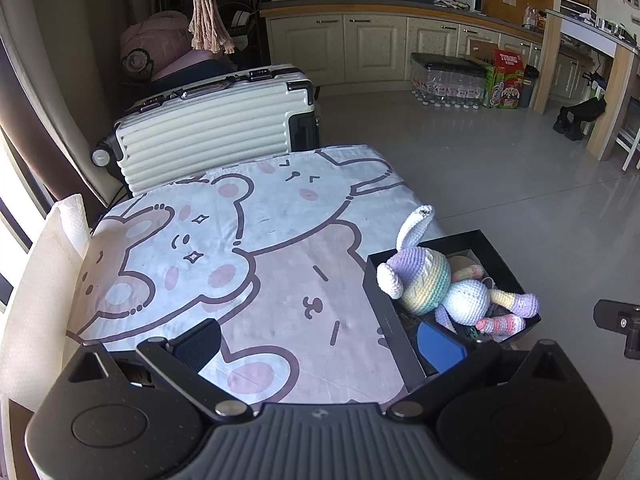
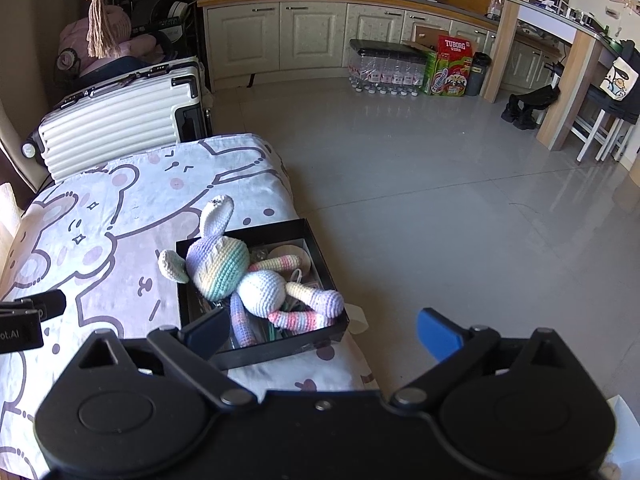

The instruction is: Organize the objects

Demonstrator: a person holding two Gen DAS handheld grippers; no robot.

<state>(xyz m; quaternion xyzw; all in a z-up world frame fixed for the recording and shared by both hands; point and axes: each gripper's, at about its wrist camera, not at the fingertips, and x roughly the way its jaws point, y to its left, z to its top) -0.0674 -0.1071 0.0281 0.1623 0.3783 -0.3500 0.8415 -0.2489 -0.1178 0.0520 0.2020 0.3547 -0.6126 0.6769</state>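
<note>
A crocheted bunny lies on its back across a shallow black box, which sits at the right edge of the surface, the one under a cloth printed with cartoon bears. The bunny's pastel head rests on the box's left rim, one white ear pointing up past the far rim and the other hanging out over the cloth. Its striped legs reach toward the box's near right corner. Under the bunny lie smaller items (too hidden to name).

The right hand-held gripper stands wide, nothing between its fingers: the dark left finger sits over the near left part of the box, and the blue right finger hangs beyond the box over the floor.

The left hand-held gripper is also wide and holds nothing. Its dark finger is above the bare cloth, and its blue finger is at the near end of the box.

Behind the surface a white suitcase lies on its side.
</note>
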